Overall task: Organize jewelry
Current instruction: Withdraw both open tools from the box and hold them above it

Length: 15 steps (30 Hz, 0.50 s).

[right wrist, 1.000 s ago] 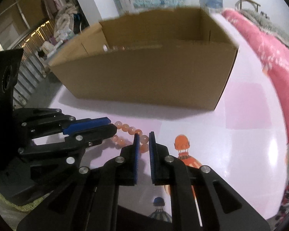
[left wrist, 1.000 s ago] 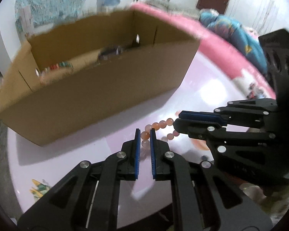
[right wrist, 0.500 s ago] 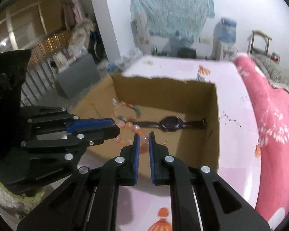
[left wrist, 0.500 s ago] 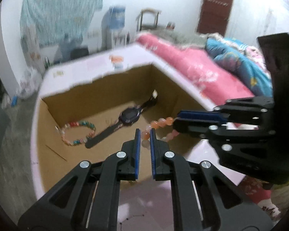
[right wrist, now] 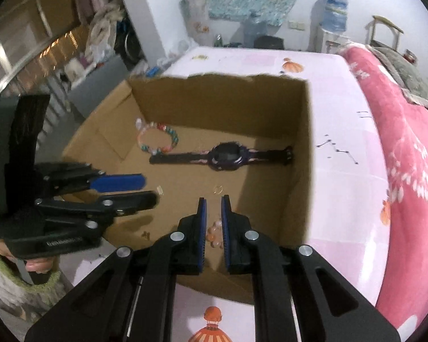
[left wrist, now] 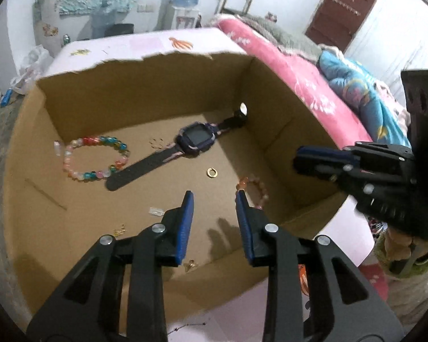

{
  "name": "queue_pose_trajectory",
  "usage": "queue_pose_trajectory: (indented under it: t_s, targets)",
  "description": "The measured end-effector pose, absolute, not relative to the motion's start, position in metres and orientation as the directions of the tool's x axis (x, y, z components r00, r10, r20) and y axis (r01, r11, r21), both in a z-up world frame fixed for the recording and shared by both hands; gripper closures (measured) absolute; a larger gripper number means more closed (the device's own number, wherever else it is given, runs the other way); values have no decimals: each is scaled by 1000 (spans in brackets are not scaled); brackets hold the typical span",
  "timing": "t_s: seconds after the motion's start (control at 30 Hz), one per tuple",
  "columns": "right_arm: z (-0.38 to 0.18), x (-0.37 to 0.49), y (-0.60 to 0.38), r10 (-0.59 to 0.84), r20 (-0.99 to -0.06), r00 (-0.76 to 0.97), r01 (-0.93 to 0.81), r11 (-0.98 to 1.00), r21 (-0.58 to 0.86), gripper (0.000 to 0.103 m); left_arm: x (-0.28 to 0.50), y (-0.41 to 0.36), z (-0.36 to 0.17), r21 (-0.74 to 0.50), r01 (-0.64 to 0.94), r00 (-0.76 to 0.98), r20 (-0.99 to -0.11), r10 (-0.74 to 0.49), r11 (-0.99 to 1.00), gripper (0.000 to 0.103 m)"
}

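Both claws hung over the cardboard box [left wrist: 145,91]: my left gripper [left wrist: 214,196] was spread wide and empty, my right gripper [right wrist: 213,199] parted only narrowly, gripping nothing I could see. The peach bead bracelet [left wrist: 254,191] lay on the box floor near the right wall, apart from the smartwatch [left wrist: 197,139], the multicolored bead bracelet [left wrist: 94,156] and a small gold ring [left wrist: 212,172]. I judged it light, limp and slippery, its beads prone to rolling; pinching across the strand would hold best.
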State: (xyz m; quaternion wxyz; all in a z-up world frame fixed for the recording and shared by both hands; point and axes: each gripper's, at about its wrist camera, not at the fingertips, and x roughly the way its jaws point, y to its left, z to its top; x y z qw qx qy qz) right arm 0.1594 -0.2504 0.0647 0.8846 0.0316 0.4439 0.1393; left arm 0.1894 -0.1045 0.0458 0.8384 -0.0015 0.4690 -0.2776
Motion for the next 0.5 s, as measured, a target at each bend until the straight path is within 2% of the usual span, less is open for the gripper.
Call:
queue_pose_trajectory:
  t_s: [0.07, 0.1, 0.17, 0.23, 0.3, 0.37, 0.5]
  targets:
    - [75, 151, -262, 277, -744, 609, -198, 961, 195, 92, 182, -95, 58, -246, 453, 454, -763, -459, 857, 71]
    - [82, 145, -270, 276, -721, 635, -182, 961, 208, 91, 175, -87, 68, -238, 446, 489, -742, -457, 863, 63]
    - [92, 133, -288, 260, -680, 686, -131, 963, 236, 71, 163, -72, 85, -223, 422, 552, -706, -444, 879, 49]
    - [93, 127, -304, 255, -659, 708, -91, 958, 273, 62, 151, -53, 103, -196, 381, 629, -662, -408, 904, 39]
    - [87, 125, -317, 263, -659, 704, -57, 947, 318, 59, 142, -34, 113, -159, 327, 691, -632, -350, 932, 20]
    - [71, 127, -326, 306, -684, 662, -21, 920, 391, 56, 140, -19, 114, -141, 276, 717, -629, -301, 951, 18]
    - [42, 130, -318, 347, -724, 596, -4, 903, 430, 56, 155, 10, 84, -183, 134, 663, -714, -225, 974, 17]
